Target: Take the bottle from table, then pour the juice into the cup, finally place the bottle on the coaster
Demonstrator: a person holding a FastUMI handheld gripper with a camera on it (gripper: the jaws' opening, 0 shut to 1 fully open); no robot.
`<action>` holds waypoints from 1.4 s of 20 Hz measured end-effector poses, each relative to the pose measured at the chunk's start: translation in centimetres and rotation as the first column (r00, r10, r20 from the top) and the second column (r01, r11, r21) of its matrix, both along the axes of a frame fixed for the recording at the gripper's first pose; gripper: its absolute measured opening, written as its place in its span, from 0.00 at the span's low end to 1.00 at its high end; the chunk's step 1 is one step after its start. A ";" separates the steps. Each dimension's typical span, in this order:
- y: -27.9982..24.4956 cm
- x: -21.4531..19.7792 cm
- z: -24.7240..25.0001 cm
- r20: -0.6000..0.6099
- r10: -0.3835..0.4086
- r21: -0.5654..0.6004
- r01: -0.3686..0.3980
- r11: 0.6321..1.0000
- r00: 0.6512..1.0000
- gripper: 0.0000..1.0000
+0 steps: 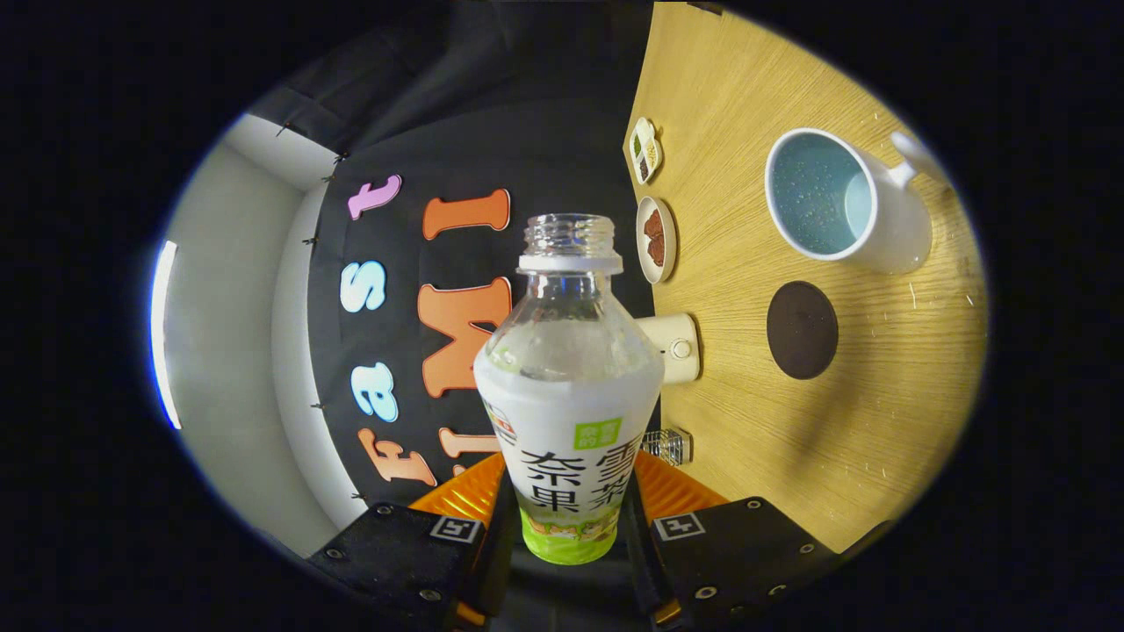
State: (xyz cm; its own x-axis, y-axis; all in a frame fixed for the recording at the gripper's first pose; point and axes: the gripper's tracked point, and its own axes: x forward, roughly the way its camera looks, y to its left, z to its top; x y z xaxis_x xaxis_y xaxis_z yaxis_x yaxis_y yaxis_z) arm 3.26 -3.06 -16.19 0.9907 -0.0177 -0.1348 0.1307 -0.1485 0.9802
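Jaws [566,518] closed on the bottle [569,395], both fingers pressing its lower body, one on each side. Bottle is cap-off, neck open, held between my fingers and lifted clear of the worktop [790,421]. The view is rolled sideways, so the worktop plane stands on end to my right; I read that as the bottle tipped over for the pour.

Step, as I judge it: take is done, pour is in hand or just finishing. Bottle looks clear and near empty above the label; I can't tell what's left behind the label. No stream visible at the neck. Cup [843,197] sits far right of the bottle, well apart from the neck, mouth facing me, inside wet with droplets.

Next move calls for: if juice remains, bring the neck over the cup rim before tipping further. Otherwise roll back upright, carry right to the coaster [802,330], which lies just near of the cup, set the base centred on it, then open.

Count:
- 1 bottle
- 1 cup, handle on its far side
- 1 dark round coaster
- 2 small dishes [656,239] along the worktop edge
- 1 small white gadget [672,348] beside them
- 1 small clear item [667,446] near my right finger, can't identify
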 end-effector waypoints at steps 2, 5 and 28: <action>0.2 0.2 -0.2 -0.004 0.000 0.010 0.000 1.000 1.000 0.57; 0.3 0.3 -0.4 -0.004 -0.002 0.029 0.002 1.000 1.000 0.57; 0.1 0.2 -0.7 -0.024 -0.029 0.117 0.031 0.993 0.999 0.57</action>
